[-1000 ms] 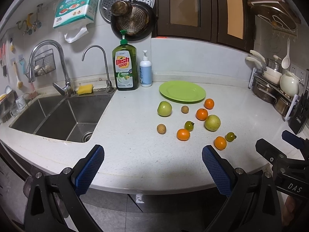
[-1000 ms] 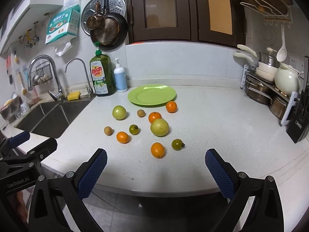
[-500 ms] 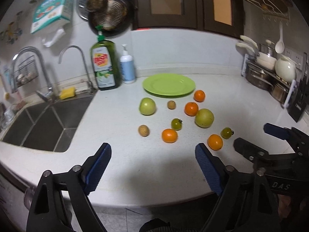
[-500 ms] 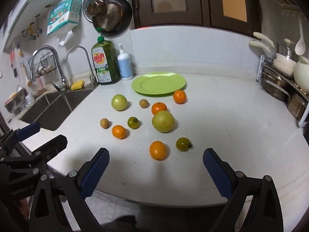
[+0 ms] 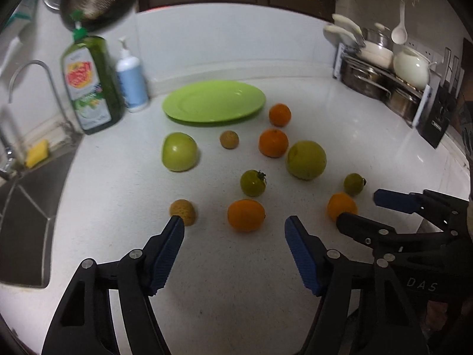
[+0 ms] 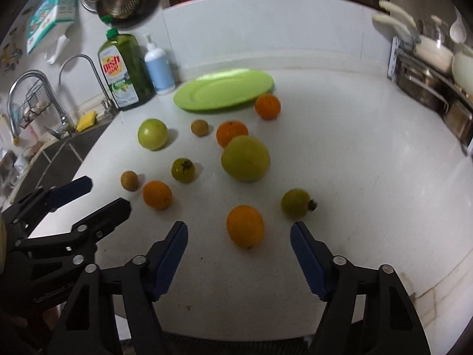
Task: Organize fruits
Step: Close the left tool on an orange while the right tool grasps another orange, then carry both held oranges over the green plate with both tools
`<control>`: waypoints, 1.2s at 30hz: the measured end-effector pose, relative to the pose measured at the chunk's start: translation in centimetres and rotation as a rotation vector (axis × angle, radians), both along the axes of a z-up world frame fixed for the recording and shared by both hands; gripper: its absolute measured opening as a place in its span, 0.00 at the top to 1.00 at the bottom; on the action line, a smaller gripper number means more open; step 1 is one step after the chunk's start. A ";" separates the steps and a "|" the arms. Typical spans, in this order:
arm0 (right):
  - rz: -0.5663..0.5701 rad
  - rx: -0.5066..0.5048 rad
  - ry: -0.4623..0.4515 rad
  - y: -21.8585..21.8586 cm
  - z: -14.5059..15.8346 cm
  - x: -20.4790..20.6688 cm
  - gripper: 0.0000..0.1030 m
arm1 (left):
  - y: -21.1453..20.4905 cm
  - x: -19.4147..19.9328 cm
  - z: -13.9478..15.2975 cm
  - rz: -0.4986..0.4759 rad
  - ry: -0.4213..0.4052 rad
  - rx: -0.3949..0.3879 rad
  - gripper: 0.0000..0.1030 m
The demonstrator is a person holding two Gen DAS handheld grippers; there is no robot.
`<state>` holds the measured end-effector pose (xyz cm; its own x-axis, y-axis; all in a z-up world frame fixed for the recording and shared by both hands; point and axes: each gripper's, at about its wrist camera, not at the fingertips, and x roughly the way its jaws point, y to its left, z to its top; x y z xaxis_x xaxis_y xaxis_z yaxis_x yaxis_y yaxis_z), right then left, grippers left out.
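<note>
Several fruits lie loose on the white counter in front of an empty green plate (image 5: 213, 101) (image 6: 223, 89): oranges, green apples, small green tomatoes and small brown fruits. My left gripper (image 5: 235, 230) is open and empty, with an orange (image 5: 246, 214) just ahead between its fingers and a brown fruit (image 5: 183, 211) by its left fingertip. My right gripper (image 6: 239, 233) is open and empty, with another orange (image 6: 245, 225) between its fingertips and a green tomato (image 6: 296, 203) to its right. A large green apple (image 6: 245, 158) lies behind.
A sink (image 5: 20, 204) lies at the left with a tap (image 6: 25, 97), a dish soap bottle (image 5: 91, 82) and a white pump bottle (image 5: 131, 84). A rack of pots (image 5: 384, 77) stands at the back right. The counter's front edge is close below both grippers.
Both grippers have moved forward over the counter toward the fruits, so each now has an orange at its fingertips. No fruit has moved. Both stay open.
</note>
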<state>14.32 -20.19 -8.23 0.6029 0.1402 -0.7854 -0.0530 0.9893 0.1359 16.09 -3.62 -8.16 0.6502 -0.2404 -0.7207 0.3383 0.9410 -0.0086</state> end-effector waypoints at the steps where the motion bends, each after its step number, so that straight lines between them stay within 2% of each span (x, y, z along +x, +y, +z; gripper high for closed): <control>1: 0.004 -0.003 0.010 0.1 -0.2 0.3 0.35 | -0.1 0.4 -0.2 -0.009 0.004 -0.004 0.33; 5: 0.017 -0.013 0.036 -0.1 -0.8 1.4 0.40 | -0.6 1.3 -0.9 -0.025 0.030 -0.019 0.34; 11: 0.031 -0.001 0.082 -0.6 -1.7 2.0 0.48 | -1.3 2.2 -2.0 -0.041 0.074 -0.028 0.41; 22: 0.071 -0.009 0.084 -0.6 -2.0 2.4 0.62 | -1.9 3.6 -3.3 -0.033 0.107 -0.011 0.54; 25: 0.079 -0.011 0.082 -0.6 -2.0 2.5 0.67 | -2.0 3.7 -3.4 -0.036 0.109 -0.003 0.61; 27: 0.084 -0.009 0.084 -0.6 -2.0 2.5 0.67 | -2.2 3.7 -3.4 -0.035 0.106 0.011 0.65; 36: 0.098 -0.004 0.075 -0.5 -1.8 2.7 0.67 | -2.1 3.8 -3.2 -0.031 0.104 0.005 0.65</control>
